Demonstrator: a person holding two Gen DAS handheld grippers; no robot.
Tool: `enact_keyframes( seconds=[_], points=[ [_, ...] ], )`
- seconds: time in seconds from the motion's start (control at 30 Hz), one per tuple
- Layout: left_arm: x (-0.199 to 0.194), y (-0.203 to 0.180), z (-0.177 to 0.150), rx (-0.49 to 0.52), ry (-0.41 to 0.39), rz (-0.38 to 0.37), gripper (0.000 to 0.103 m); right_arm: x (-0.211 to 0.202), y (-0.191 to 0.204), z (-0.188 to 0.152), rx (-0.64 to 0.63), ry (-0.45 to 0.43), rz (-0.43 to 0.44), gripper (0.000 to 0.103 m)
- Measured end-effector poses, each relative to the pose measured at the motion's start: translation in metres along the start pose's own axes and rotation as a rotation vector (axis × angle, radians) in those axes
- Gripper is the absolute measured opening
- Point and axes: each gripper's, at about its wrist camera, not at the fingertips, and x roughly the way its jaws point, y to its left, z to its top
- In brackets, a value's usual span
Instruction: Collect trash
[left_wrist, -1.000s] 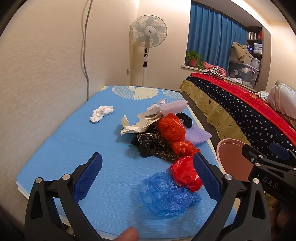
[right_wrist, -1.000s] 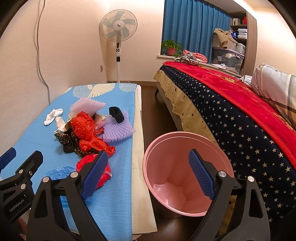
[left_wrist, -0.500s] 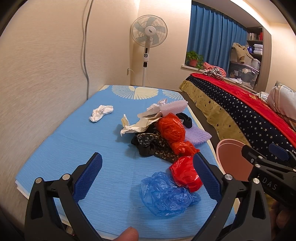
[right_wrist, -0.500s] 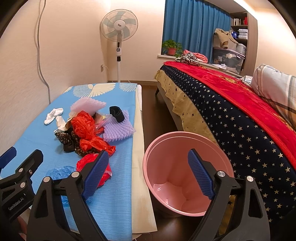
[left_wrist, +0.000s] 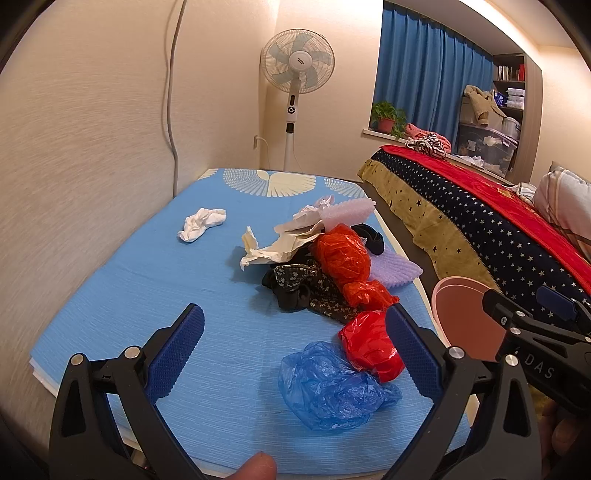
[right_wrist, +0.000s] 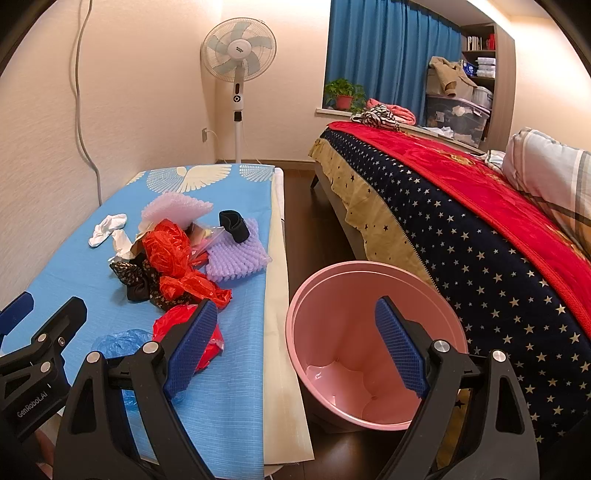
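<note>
Blue bag (left_wrist: 334, 387) lies between left gripper (left_wrist: 293, 352) fingers.

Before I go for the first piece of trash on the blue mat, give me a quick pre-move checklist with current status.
1. Left gripper open, nothing held: ok.
2. Right gripper open, nothing held: ok.
3. Blue plastic bag is nearest the left gripper, lying loose on the blue mat: ok.
4. Red plastic bag touches the blue one, so it may drag along: not ok.
5. Pink bin upright beside the mat, mouth open, below the right gripper: ok.
6. Bin has room: ok, only its bare bottom shows.
</note>
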Motion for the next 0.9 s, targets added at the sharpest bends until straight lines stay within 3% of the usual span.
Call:
enact_keyframes(
  seconds=[0.9],
  points=[
    [-0.0027, -0.0019, 0.0003, -0.003, -0.003, -0.003, 0.095, -0.0002, 0.0, 0.0003, 0.0, 0.0, 0.0, 0.084]
  ],
)
